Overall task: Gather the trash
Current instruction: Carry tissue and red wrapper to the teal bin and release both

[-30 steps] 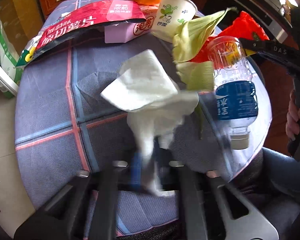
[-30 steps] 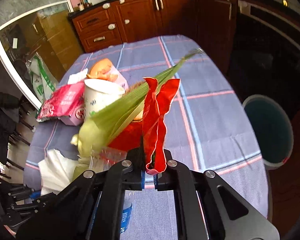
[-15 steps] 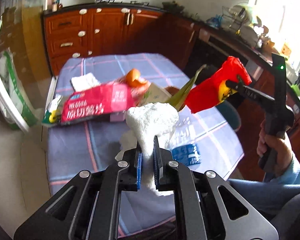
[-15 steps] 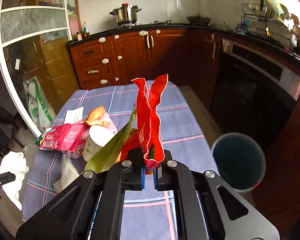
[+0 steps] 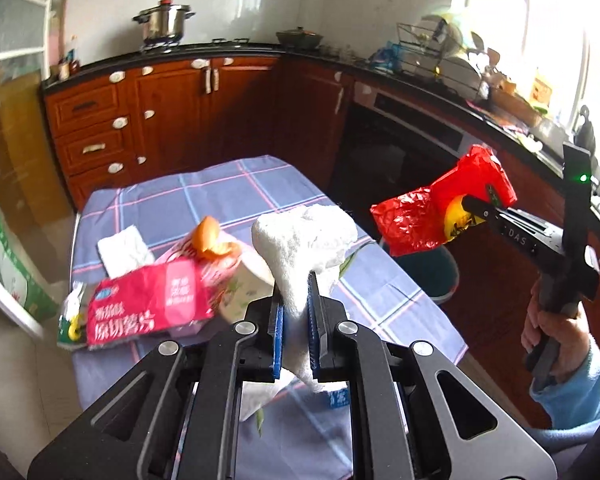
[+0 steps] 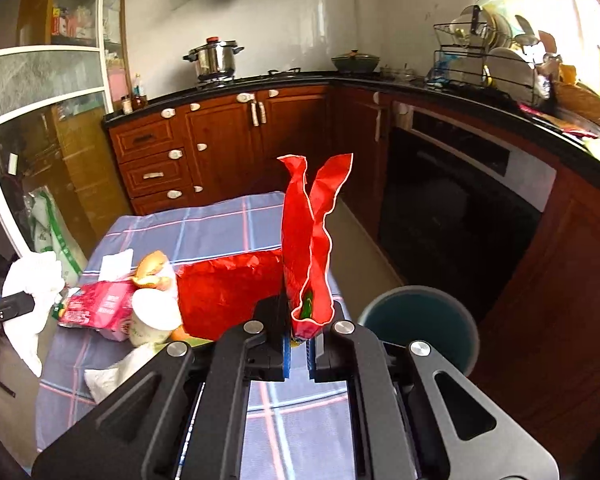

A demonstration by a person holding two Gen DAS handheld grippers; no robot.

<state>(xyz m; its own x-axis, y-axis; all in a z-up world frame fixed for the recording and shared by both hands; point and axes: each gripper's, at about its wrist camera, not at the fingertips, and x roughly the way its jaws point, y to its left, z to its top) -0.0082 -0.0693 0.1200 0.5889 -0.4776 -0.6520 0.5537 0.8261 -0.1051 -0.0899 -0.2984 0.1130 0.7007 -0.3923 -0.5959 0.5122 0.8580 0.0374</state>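
A table (image 5: pixel 236 184) under a blue-grey checked cloth carried the litter, all crowded toward its near left. A pink snack bag (image 5: pixel 148 310) lay at the left edge, a paper cup (image 5: pixel 246 286) on its side just right of it, a folded white napkin (image 5: pixel 120 250) farther back.

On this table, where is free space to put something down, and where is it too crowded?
The far half of the checked tablecloth, toward the cabinets, is bare, and so is the strip along the edge nearest the bin. The near-left part is crowded: pink snack bag, paper cup, orange peel, napkin.
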